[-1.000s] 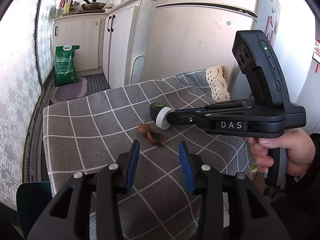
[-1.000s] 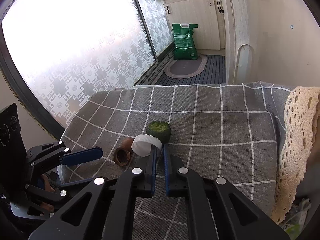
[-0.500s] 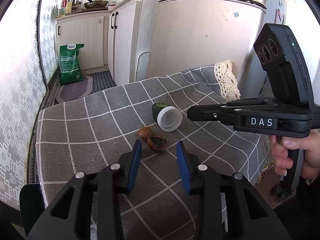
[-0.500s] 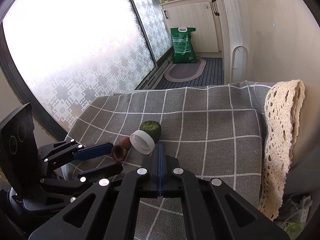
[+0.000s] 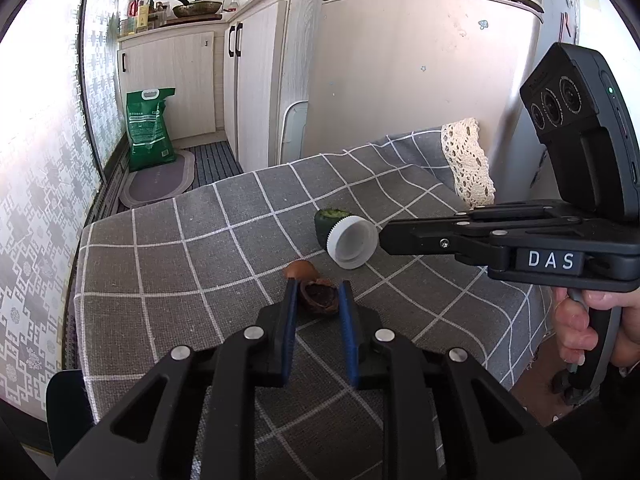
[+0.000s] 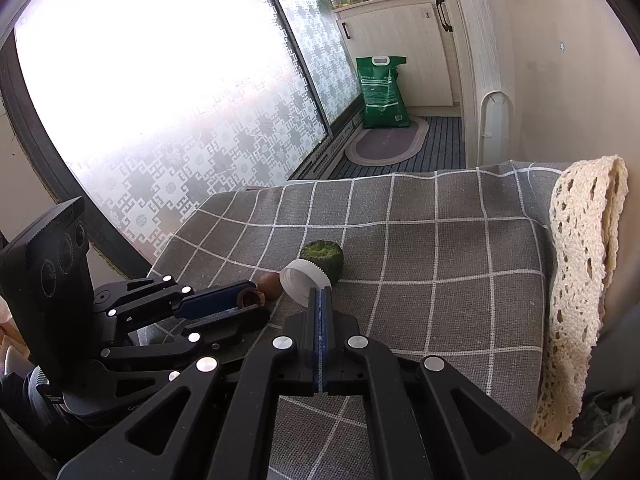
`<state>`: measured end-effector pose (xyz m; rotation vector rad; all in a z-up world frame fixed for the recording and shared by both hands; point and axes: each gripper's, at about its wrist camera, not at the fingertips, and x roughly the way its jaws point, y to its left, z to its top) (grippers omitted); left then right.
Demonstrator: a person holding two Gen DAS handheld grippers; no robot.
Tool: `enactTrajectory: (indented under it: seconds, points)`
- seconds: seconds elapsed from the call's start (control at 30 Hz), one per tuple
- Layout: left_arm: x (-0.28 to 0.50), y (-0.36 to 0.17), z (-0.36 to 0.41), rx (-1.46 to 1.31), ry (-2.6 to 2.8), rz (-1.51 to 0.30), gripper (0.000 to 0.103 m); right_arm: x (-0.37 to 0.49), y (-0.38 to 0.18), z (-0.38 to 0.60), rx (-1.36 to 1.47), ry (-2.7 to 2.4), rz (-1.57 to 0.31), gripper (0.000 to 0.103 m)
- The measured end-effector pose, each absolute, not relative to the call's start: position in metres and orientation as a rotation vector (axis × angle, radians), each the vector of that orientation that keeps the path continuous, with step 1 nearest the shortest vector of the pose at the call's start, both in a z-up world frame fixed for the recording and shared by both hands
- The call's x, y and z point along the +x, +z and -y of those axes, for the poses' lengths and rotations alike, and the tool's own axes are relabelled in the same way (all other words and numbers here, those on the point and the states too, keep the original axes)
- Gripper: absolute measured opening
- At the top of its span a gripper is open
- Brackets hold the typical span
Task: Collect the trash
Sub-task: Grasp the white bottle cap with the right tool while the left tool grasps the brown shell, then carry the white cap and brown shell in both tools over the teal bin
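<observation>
Trash on the checked table: a nutshell (image 5: 318, 299) has just been clenched by the left claw (image 5: 318, 294), while a white cap (image 6: 304, 280) is pinched by the right claw (image 6: 321, 294).

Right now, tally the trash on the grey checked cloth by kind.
White ribbed plastic bottle cap: 1
Green cut cucumber end: 1
Brown nutshell pieces: 2
Total: 4

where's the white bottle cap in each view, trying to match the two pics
Left wrist view: white bottle cap right of centre, open side facing the camera, just off the right gripper tip.
Right wrist view: cap at centre, just above the shut fingers.
Shared landmark: green cut vegetable piece directly behind the cap.
</observation>
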<state>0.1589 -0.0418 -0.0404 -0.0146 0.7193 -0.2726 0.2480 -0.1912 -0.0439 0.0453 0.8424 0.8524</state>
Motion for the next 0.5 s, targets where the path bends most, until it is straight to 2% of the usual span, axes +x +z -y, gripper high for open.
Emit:
enactTrajectory:
  seconds: [0.1,0.13,0.5]
  points:
    - [0.158,-0.039,0.039,-0.025,-0.274,-0.717,0.022,0.247,-0.044,0.184,0.027,0.851,-0.847,0.02]
    - [0.157,-0.039,0.039,-0.03,-0.278,-0.715,0.022,0.246,-0.045,0.181,0.018,0.847,-0.846,0.022]
    - [0.145,-0.03,0.031,-0.049,-0.32,-0.683,0.022,0.251,-0.05,0.165,-0.017,0.806,-0.865,0.022]
